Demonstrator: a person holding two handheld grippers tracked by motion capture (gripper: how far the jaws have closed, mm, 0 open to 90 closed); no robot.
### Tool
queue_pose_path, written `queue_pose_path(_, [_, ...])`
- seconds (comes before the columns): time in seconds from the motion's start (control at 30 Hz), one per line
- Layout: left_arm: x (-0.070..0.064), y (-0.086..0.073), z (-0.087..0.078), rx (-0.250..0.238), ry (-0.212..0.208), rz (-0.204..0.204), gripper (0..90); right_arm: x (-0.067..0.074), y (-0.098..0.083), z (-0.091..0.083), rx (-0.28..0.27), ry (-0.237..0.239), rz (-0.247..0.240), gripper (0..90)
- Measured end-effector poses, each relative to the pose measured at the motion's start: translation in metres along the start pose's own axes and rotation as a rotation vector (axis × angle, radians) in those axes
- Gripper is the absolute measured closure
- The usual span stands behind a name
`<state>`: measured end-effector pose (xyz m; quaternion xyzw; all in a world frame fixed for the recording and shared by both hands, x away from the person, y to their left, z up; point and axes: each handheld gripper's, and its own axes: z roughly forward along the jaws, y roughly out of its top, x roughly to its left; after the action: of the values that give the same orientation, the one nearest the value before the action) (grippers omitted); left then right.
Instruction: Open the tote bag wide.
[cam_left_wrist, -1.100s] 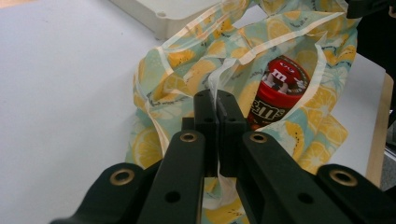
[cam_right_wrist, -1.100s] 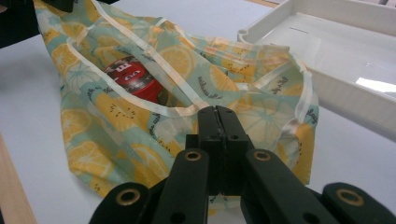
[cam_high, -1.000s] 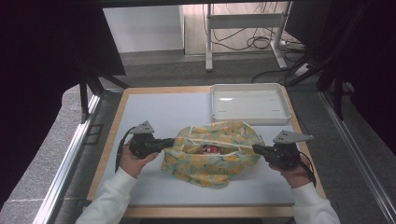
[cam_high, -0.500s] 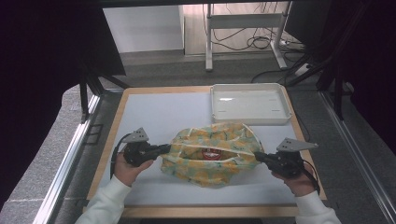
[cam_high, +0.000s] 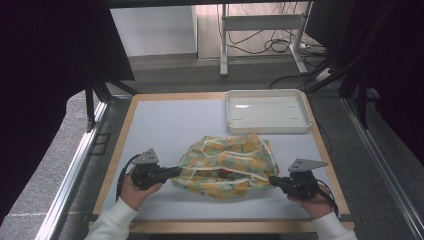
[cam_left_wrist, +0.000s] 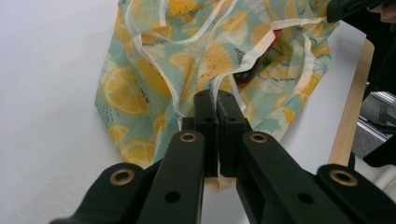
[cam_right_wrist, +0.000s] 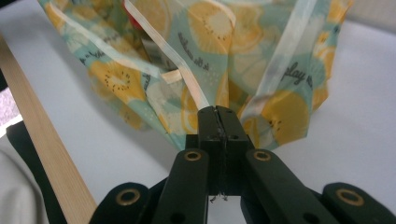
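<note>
Two tools clamp lemon-print cloth bag (cam_high: 227, 166) at lower centre of tabletop (cam_high: 165, 125): left tool (cam_high: 172, 172) on left edge, right tool (cam_high: 272, 180) on right edge

this looks like a lab or test room set up for recording. the table (cam_high: 165, 125) has a plain white top in a wooden frame, with dark curtains (cam_high: 45, 75) hung on black struts either side. the floor (cam_high: 60, 180) is grey carpet, and behind the table loose cables (cam_high: 260, 42) lie under a metal stand (cam_high: 260, 30) by a white wall panel (cam_high: 152, 30).
</note>
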<state>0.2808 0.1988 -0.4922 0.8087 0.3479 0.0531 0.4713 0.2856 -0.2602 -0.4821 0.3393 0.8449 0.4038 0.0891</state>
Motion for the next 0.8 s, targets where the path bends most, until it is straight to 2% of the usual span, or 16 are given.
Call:
queue_pose_path(0.1, [0.0,-0.004,0.005,0.028,0.004,0.003,89.6,-0.001,-0.004,0.003,0.029,-0.006,0.003,89.1])
queue_pose_path(0.3, [0.002,-0.008,0.011,0.058,0.002,-0.008,89.6,-0.006,-0.01,0.006,0.051,-0.012,0.028,89.1])
queue_pose_path(0.6, [0.0,-0.009,0.014,0.07,0.004,0.004,89.5,-0.003,-0.007,0.003,0.028,-0.013,0.009,88.9])
queue_pose_path(0.77, [0.0,-0.007,0.013,0.062,0.003,0.004,89.5,0.006,0.009,-0.005,-0.033,-0.051,-0.035,60.5])
queue_pose_path(0.8, [0.0,-0.007,0.013,0.062,0.003,0.004,89.5,0.006,0.009,-0.005,-0.033,-0.051,-0.035,60.5])
